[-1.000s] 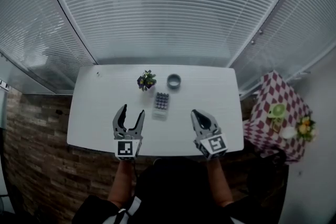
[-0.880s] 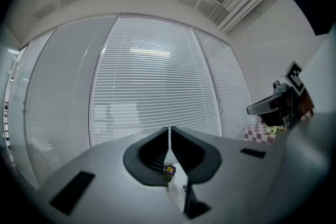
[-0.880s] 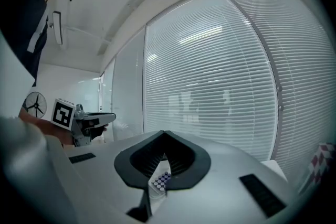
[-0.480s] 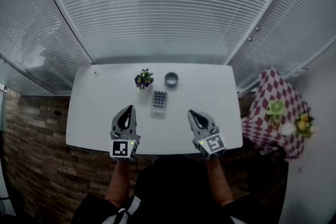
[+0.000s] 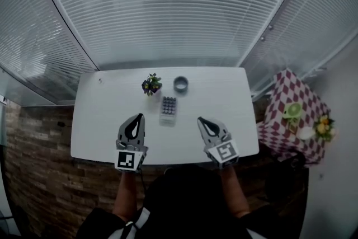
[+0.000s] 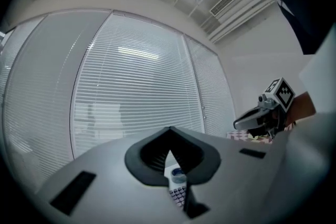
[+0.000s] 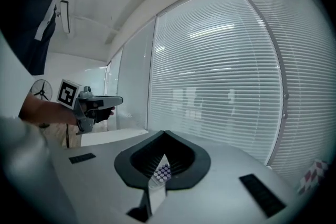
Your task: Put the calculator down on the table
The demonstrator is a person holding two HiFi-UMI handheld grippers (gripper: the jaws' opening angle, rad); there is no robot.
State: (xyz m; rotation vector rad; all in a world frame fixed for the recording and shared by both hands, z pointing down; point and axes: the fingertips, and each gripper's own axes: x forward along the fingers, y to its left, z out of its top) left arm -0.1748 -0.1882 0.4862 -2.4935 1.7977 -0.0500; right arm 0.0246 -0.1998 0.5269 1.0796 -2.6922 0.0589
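Note:
The calculator (image 5: pixel 168 106), pale with dark keys, lies flat on the white table (image 5: pixel 100 115), apart from both grippers. My left gripper (image 5: pixel 137 118) hovers over the near left of the table, shut and empty. My right gripper (image 5: pixel 201 121) hovers at the near right, also shut and empty. In the left gripper view the closed jaws meet in front of the lens, and the calculator (image 6: pixel 178 195) shows through the slit below them. In the right gripper view the calculator (image 7: pixel 163 170) also shows through the slit, and the left gripper (image 7: pixel 113 100) appears at the left.
A small potted plant (image 5: pixel 150 85) and a grey ring-shaped object (image 5: pixel 180 84) stand behind the calculator. Window blinds (image 5: pixel 168 8) rise behind the table. A side table with a checked cloth (image 5: pixel 291 120) and small items stands at the right.
The left gripper's jaws went from wide open to shut with nothing between them. Both hands stayed roughly in place, and the calculator did not move.

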